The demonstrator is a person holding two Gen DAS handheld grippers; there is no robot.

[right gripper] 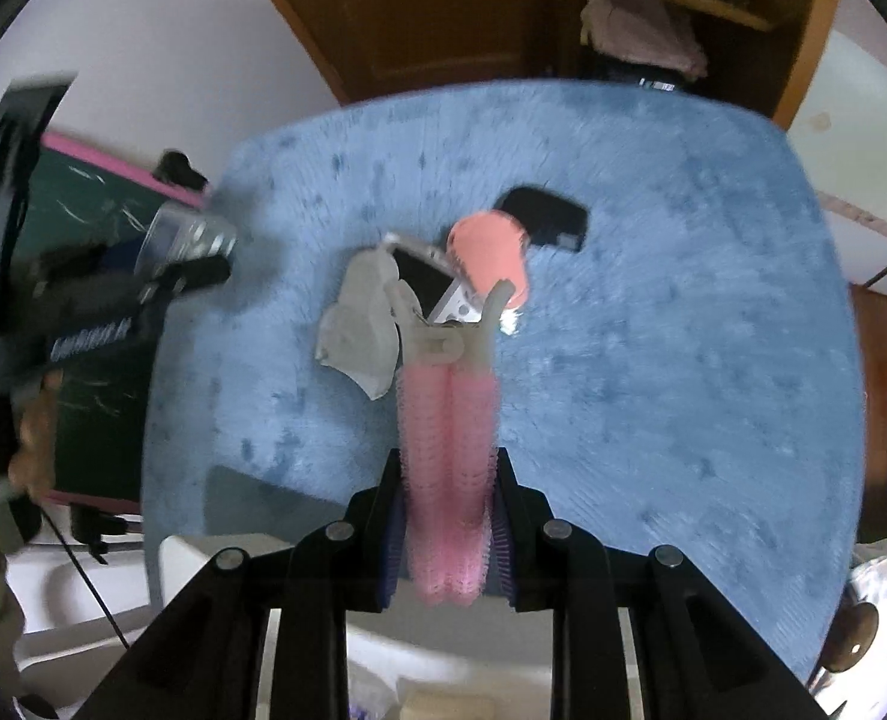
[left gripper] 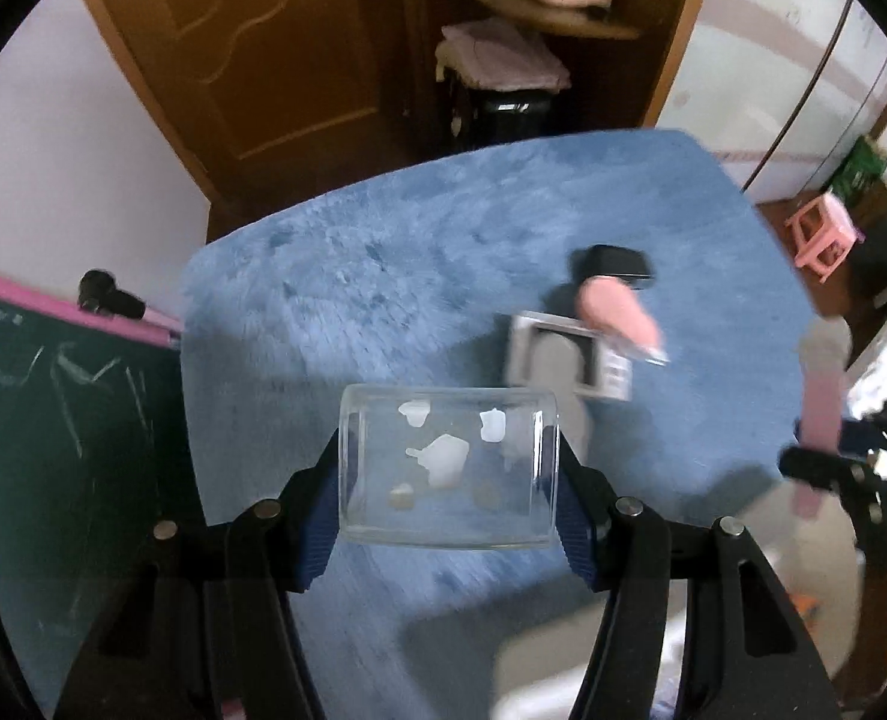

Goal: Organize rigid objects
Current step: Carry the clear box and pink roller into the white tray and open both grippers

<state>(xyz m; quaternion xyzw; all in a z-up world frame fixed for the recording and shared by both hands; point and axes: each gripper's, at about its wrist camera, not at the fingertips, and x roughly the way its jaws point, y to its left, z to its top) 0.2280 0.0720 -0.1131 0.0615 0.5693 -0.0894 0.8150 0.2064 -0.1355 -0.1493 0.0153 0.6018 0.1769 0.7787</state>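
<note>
My left gripper [left gripper: 448,480] is shut on a clear plastic box [left gripper: 448,468] with white sticker marks, held above the blue fuzzy mat [left gripper: 383,276]. My right gripper [right gripper: 448,528] is shut on a pink hair-roller clip [right gripper: 448,450] with a grey clip end, held above the mat [right gripper: 683,300]. On the mat lie a silver device with a dark screen [left gripper: 569,360], a pink cylinder [left gripper: 617,309] and a black case [left gripper: 614,264]. In the right wrist view these are the device [right gripper: 437,288], the cylinder [right gripper: 491,252] and the case [right gripper: 545,219].
A green chalkboard with pink frame [left gripper: 53,390] lies left of the mat. A wooden door [left gripper: 251,48] and shelves [left gripper: 533,18] stand behind. A pink stool [left gripper: 821,234] is at the right. White surface [right gripper: 203,570] lies at the mat's near edge.
</note>
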